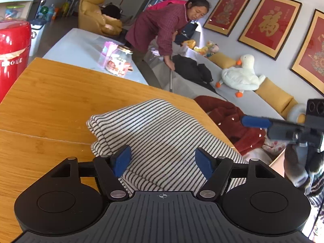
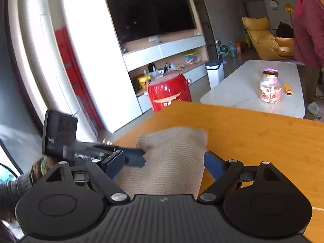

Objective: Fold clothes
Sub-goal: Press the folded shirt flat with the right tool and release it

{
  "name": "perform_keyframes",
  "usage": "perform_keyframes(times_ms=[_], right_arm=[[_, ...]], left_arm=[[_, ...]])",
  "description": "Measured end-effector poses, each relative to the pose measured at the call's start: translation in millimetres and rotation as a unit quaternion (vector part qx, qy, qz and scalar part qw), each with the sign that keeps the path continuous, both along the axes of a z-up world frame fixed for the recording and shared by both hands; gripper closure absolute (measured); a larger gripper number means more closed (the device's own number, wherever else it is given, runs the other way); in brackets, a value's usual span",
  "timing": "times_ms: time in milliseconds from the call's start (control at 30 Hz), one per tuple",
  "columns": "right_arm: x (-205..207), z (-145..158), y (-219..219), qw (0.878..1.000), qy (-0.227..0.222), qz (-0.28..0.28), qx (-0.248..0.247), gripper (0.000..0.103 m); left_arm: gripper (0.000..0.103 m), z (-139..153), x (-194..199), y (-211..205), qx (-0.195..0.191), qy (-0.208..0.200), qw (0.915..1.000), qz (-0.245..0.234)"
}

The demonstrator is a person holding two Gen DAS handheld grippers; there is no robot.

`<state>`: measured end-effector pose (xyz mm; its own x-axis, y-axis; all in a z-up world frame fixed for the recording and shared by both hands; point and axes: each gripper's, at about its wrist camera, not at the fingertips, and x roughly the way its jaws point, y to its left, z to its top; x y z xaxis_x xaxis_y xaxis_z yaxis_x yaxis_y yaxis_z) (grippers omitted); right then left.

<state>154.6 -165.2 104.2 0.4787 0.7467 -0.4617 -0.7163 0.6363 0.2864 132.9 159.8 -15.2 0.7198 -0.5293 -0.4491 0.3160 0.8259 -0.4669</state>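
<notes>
Both tongs are seen spread wide, with nothing pinched between the blue pads. In the left wrist view the left gripper [image 1: 163, 160] is held over a folded white garment with thin black stripes [image 1: 154, 133], which is laid on an orange-brown wooden table [image 1: 50, 93]; the cloth passes under the gap of the jaws, but the pads are not pressed on it. At the right edge of this view the right gripper [image 1: 255, 121] is seen raised beside the table, apart from the garment. In the right wrist view, which is blurred, the right gripper [image 2: 165, 163] is pointed over the same garment, and the left gripper's blue fingers [image 2: 134, 158] are seen at the left edge of the cloth. Behind the table a white low table [image 2: 232, 89] with a glass jar [image 2: 270, 87] is visible.
</notes>
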Motion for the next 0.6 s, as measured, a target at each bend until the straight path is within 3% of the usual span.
perform_keyframes(times_ms=[67, 133, 300, 333, 367, 467, 600], right_arm=[[27.1, -0.2, 6.8, 1.000, 0.015, -0.012, 0.004, 0.017], [55.9, -13.9, 16.6, 0.998, 0.058, -0.028, 0.012, 0.017], [119.1, -79.0, 50.0, 0.982, 0.188, -0.021, 0.019, 0.014], [126.0, -93.2, 57.1, 0.976, 0.218, -0.014, 0.018, 0.018], [127.3, -98.9, 61.3, 0.974, 0.224, -0.006, 0.018, 0.039], [115.1, -91.8, 60.9, 0.981, 0.189, 0.018, 0.029, 0.048], [90.2, -75.1, 37.3, 0.990, 0.135, 0.028, 0.036, 0.050]], left_arm=[[0.020, 0.1, -1.2, -3.4, 0.008, -0.006, 0.9999, -0.002], [0.020, 0.2, -2.8, -6.9, 0.018, -0.013, 0.9997, -0.005], [0.020, -0.5, -3.9, -4.7, 0.010, -0.011, 0.9999, -0.005], [0.019, -0.9, -2.8, -2.9, 0.004, -0.008, 0.9999, -0.004], [0.018, -1.3, -1.2, -1.3, -0.003, -0.005, 1.0000, -0.003], [0.015, -1.5, 1.9, 0.7, -0.024, 0.001, 0.9997, -0.004], [0.009, -2.4, 7.1, -9.7, -0.025, -0.005, 0.9994, -0.022]])
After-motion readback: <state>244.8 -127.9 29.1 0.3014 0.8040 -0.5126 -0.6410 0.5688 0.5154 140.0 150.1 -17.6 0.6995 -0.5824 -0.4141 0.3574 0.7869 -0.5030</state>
